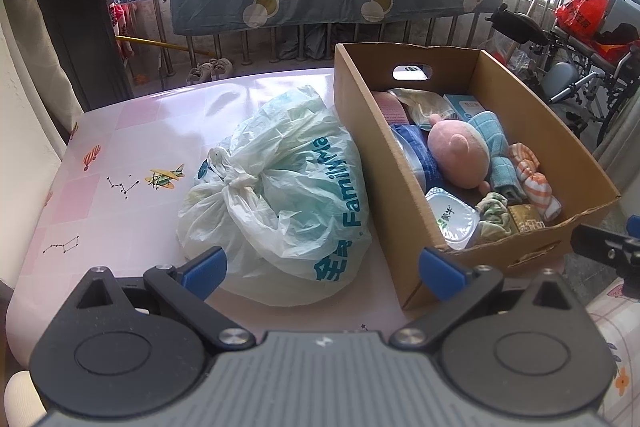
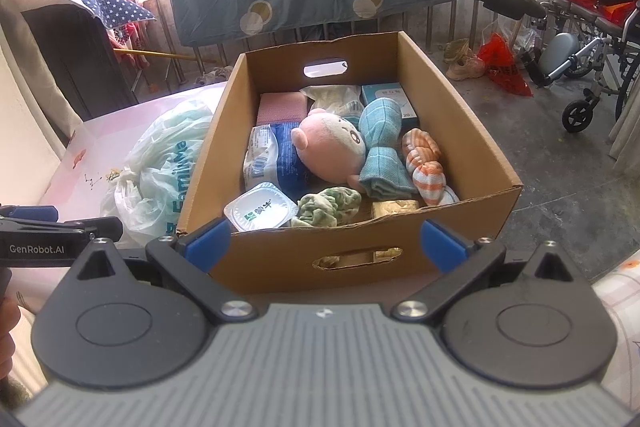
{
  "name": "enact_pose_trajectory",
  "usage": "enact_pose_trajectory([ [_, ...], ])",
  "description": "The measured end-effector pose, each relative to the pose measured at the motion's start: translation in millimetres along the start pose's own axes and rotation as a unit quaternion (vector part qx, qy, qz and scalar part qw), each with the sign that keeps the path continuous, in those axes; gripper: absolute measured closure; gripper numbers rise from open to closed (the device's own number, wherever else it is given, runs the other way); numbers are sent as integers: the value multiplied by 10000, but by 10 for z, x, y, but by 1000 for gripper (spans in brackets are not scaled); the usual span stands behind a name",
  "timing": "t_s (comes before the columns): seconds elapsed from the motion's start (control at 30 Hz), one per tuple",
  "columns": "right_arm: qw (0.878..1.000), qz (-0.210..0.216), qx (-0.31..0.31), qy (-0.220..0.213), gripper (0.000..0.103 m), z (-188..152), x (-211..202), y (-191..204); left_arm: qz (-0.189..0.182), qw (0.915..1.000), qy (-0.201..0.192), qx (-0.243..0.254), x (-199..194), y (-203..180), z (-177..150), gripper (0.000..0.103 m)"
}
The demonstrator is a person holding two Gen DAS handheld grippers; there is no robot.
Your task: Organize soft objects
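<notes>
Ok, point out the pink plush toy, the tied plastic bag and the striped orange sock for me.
pink plush toy (image 2: 330, 151): right wrist view, on its round head.
tied plastic bag (image 1: 280, 195): left wrist view, on its crinkled body beside the knot.
striped orange sock (image 2: 426, 167): right wrist view, on its bunched middle.

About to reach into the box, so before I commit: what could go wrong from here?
Three risks, as far as I can judge:
1. The cardboard box seems to overhang the table edge; pushing down could tip it.
2. The pink plush lies against the blue towel and a wipes pack; open right tongs may snag both.
3. The tied plastic bag touches the box, crowding the left tongs.
</notes>
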State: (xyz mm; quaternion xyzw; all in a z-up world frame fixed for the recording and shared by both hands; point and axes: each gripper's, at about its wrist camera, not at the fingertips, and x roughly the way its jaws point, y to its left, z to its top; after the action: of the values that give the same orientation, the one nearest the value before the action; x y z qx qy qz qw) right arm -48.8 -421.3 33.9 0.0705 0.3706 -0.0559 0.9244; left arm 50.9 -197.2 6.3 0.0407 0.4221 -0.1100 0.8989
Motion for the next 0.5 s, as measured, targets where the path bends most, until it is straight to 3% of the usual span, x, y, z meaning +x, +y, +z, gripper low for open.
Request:
enact_pose_trajectory([
  [0.5, 10000, 44, -55, 56, 1, 24, 52, 36, 23, 10000, 5, -41, 18, 32, 15, 0],
])
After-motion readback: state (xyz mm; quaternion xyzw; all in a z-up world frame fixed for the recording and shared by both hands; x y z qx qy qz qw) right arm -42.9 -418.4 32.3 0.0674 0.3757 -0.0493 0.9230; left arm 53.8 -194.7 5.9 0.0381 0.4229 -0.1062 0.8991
